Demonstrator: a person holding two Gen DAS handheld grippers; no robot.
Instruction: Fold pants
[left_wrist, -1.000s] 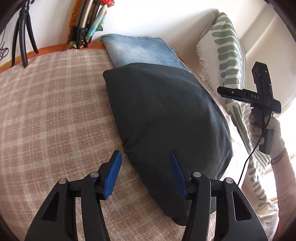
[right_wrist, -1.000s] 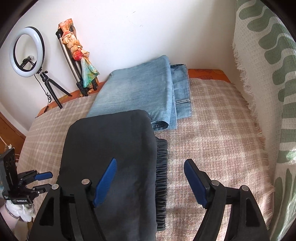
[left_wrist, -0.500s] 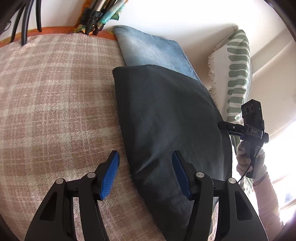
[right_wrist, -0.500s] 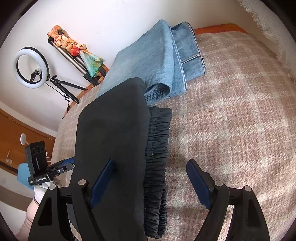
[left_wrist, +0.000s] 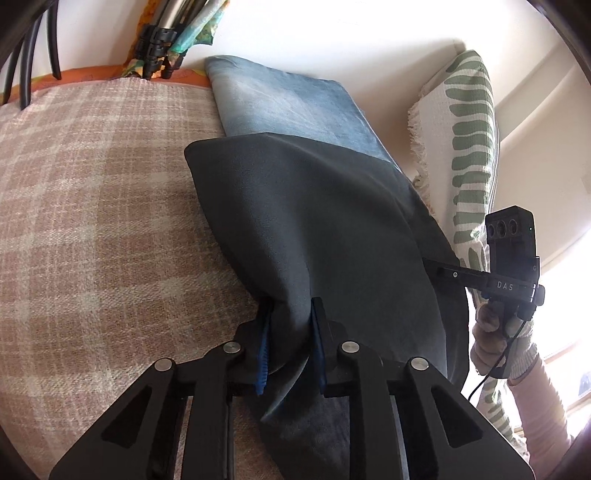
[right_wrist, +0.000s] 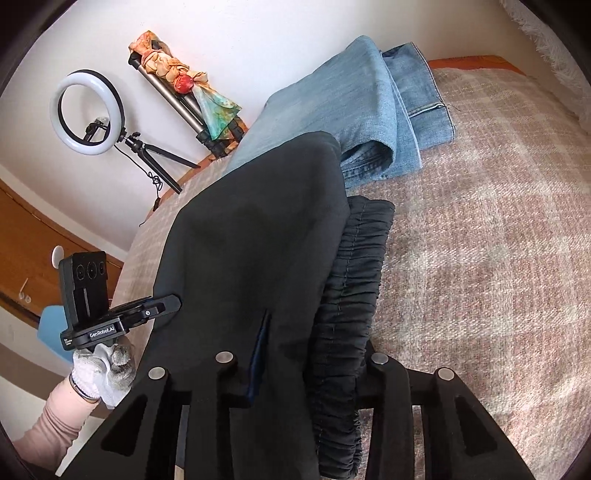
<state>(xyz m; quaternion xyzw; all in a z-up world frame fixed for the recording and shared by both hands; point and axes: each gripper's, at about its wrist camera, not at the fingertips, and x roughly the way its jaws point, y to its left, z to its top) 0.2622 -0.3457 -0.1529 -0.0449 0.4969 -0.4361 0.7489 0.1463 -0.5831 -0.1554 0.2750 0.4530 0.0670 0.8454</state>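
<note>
Dark grey pants lie folded on the bed, their far end overlapping folded blue jeans. My left gripper is closing, and its blue pads pinch a bunched fold at the pants' near left edge. In the right wrist view the same pants show their gathered elastic waistband on the right side. My right gripper is closing too, with the cloth and the waistband squeezed between its fingers. Its right pad is hidden behind the waistband.
A pink plaid blanket covers the bed. A white throw with green leaves hangs at the right. By the wall stand a ring light and a tripod with a scarf. A gloved hand holds the other gripper.
Both grippers have come down onto the dark pants and their jaws have closed from wide apart onto the near edge, which now bunches up between the pads.
</note>
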